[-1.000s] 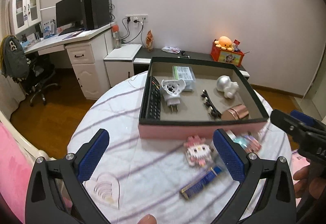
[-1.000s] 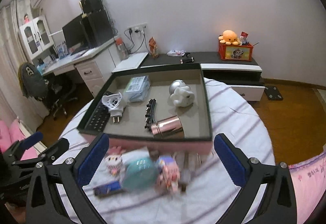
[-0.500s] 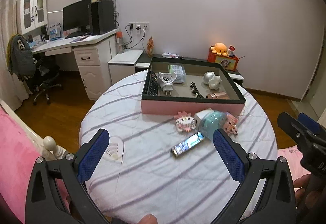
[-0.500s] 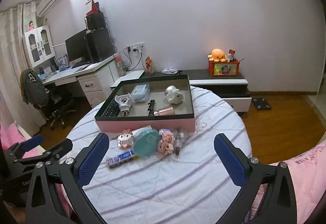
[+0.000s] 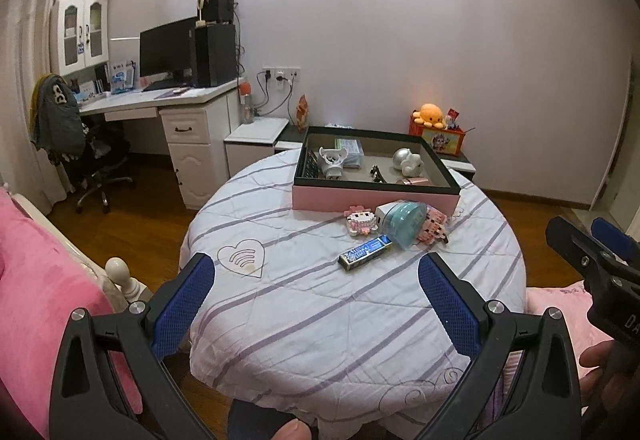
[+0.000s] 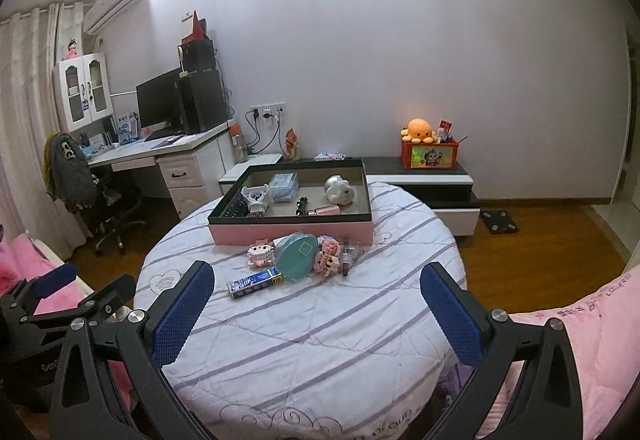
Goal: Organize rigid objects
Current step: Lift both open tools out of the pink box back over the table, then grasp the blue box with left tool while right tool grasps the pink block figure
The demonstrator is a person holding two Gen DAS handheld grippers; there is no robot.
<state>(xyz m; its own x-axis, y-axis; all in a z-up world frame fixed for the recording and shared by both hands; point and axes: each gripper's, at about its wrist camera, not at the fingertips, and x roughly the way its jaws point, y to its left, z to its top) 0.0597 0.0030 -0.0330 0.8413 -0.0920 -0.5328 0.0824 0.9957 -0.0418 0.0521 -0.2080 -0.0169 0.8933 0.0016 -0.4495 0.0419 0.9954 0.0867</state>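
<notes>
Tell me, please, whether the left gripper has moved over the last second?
Yes. The left gripper has pulled back from the pink tray: the tray, large and close a second ago, now looks small and far across the striped tablecloth.

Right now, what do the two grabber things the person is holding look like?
Both match: the left gripper and the right gripper each have two black plastic arms with triangle cut-outs and silver screws. Their fingers carry bright blue pads with a dotted, grippy texture. White lettering marks the black bodies. No cables or sleeves show.
</notes>
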